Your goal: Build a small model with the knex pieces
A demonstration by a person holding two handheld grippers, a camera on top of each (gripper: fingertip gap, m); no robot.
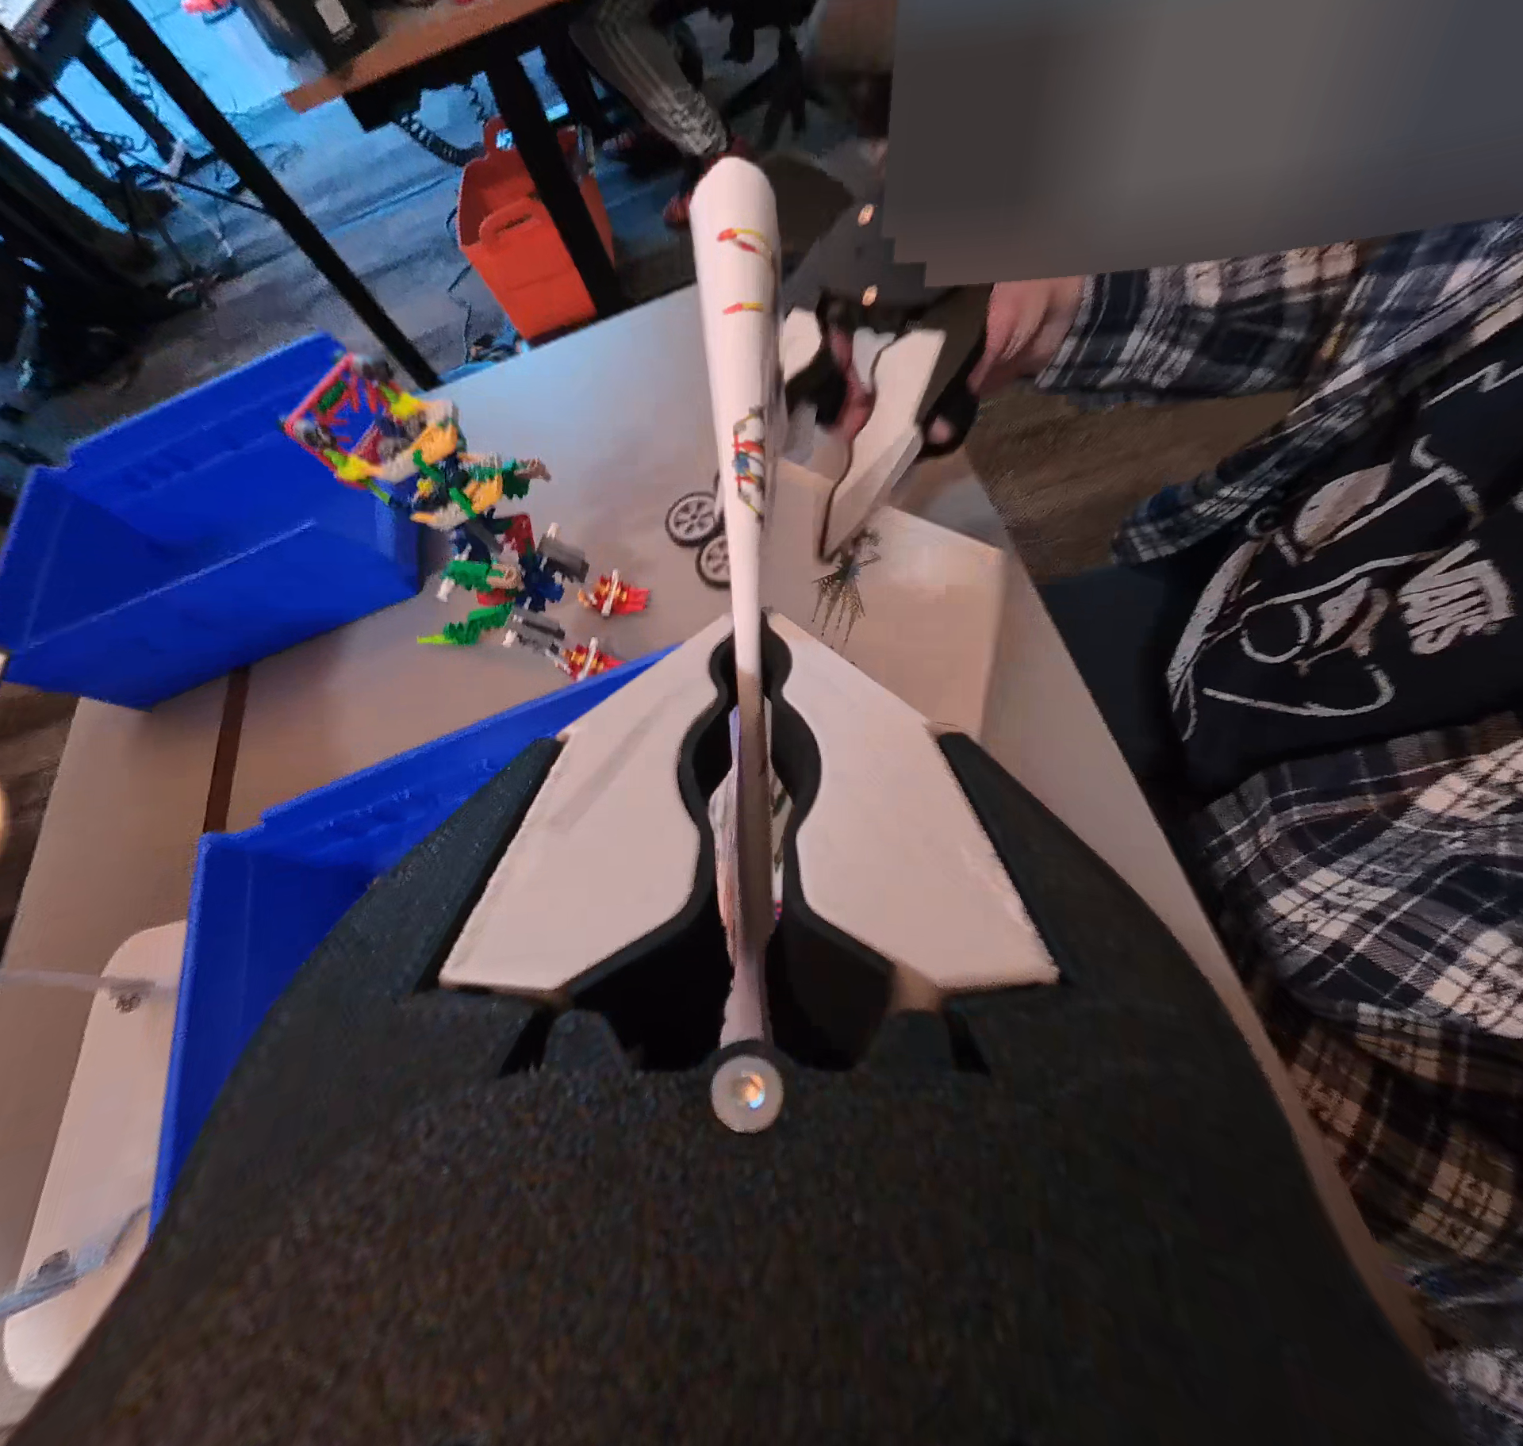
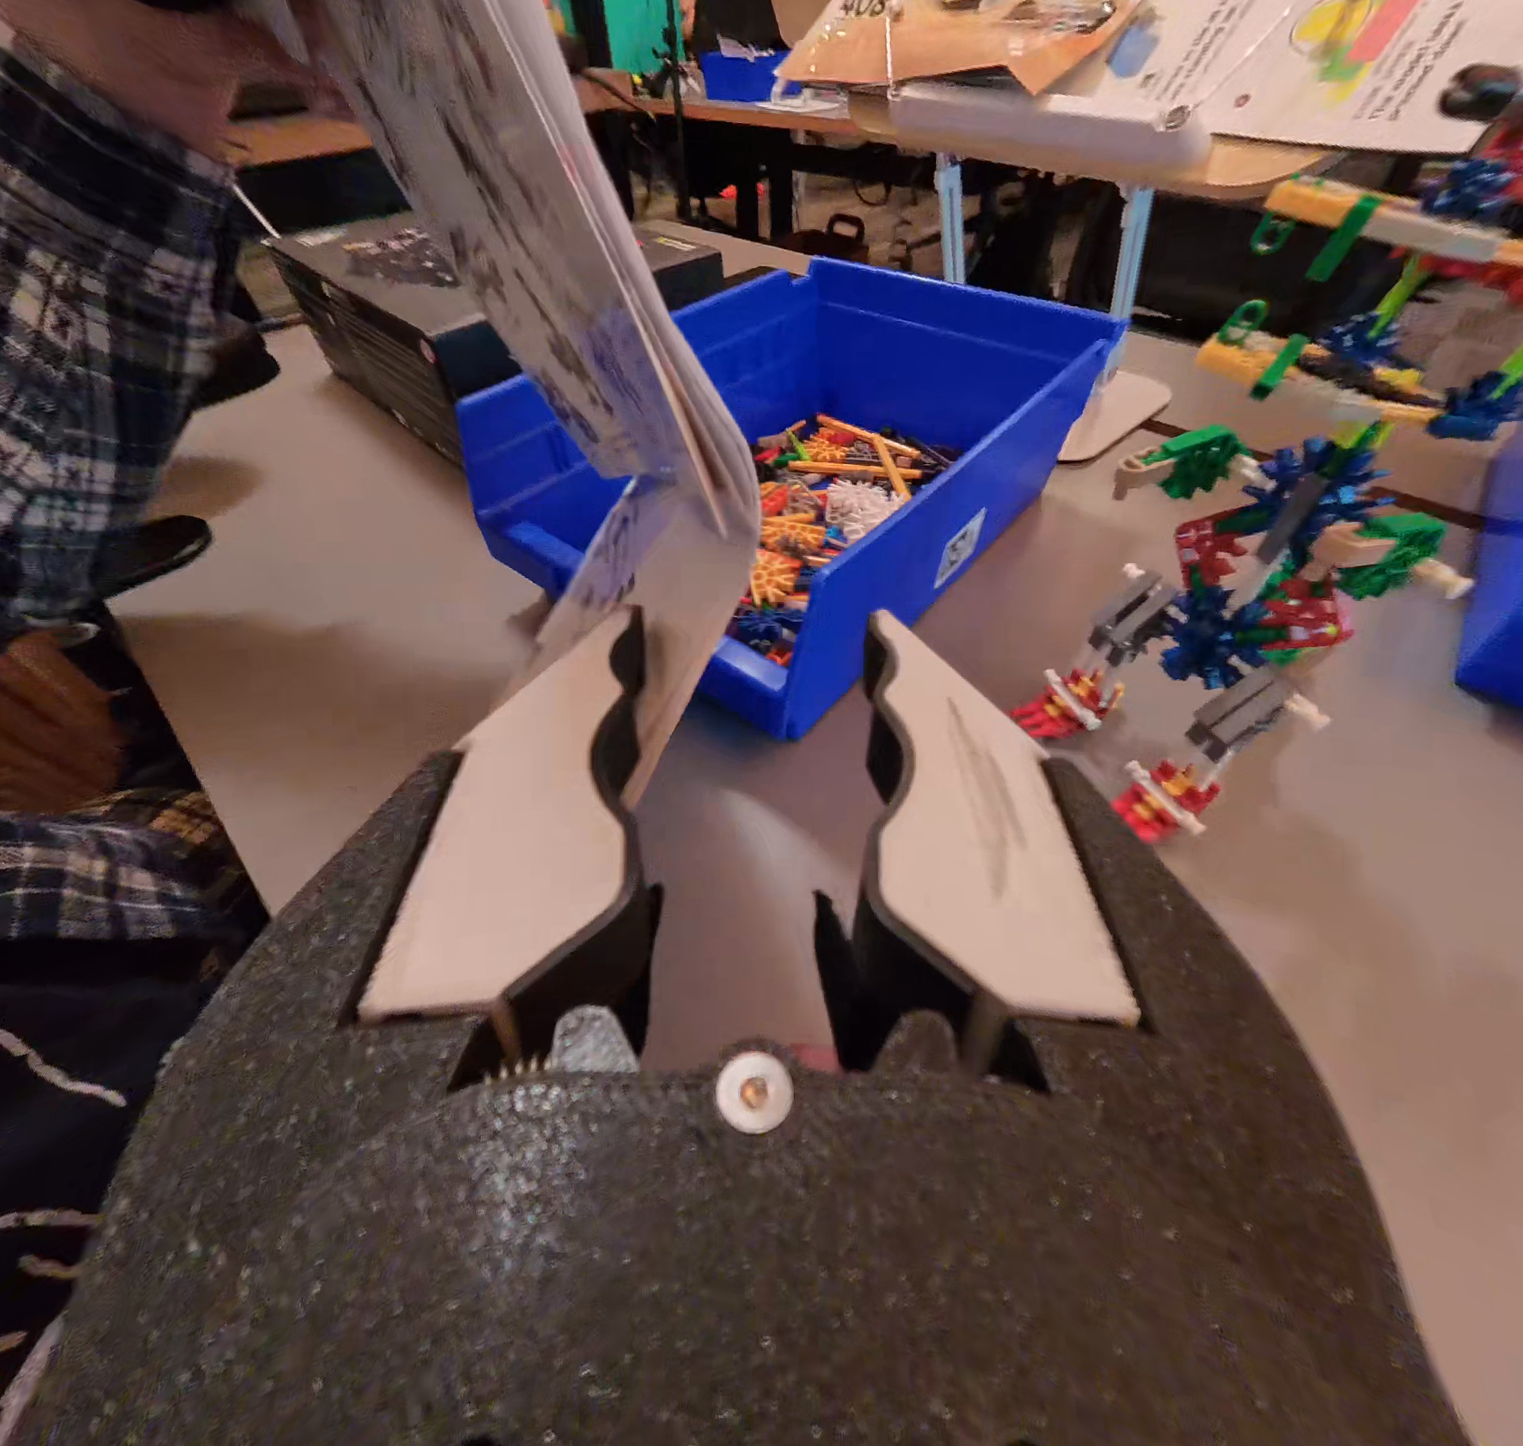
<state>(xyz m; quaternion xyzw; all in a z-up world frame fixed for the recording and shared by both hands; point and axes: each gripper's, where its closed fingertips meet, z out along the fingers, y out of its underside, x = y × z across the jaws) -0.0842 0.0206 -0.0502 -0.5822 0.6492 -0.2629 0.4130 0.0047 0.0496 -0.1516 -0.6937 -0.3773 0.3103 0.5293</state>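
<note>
My left gripper (image 1: 750, 623) is shut on a thin white booklet (image 1: 738, 319) with coloured printed figures. I see the booklet edge-on, running up and away from the jaws. My right gripper (image 2: 754, 619) is open. The booklet's pages (image 2: 511, 211) hang down from the upper left, and a lower corner rests against the left finger (image 2: 560, 747); the right finger (image 2: 972, 813) stands clear of it. In the left wrist view the right gripper (image 1: 873, 434) shows just right of the booklet.
A blue bin (image 2: 948, 352) of small construction pieces stands ahead on the grey table (image 2: 346, 632). A colourful construction-toy model (image 2: 1286, 582) is to the right. Two more blue bins (image 1: 165, 549), (image 1: 330, 829), loose wheels (image 1: 692, 520), a black box (image 2: 363, 319) and a person's plaid sleeve (image 1: 1319, 871) are also here. The tips of one gripper are about 15 centimetres away from the tips of the other.
</note>
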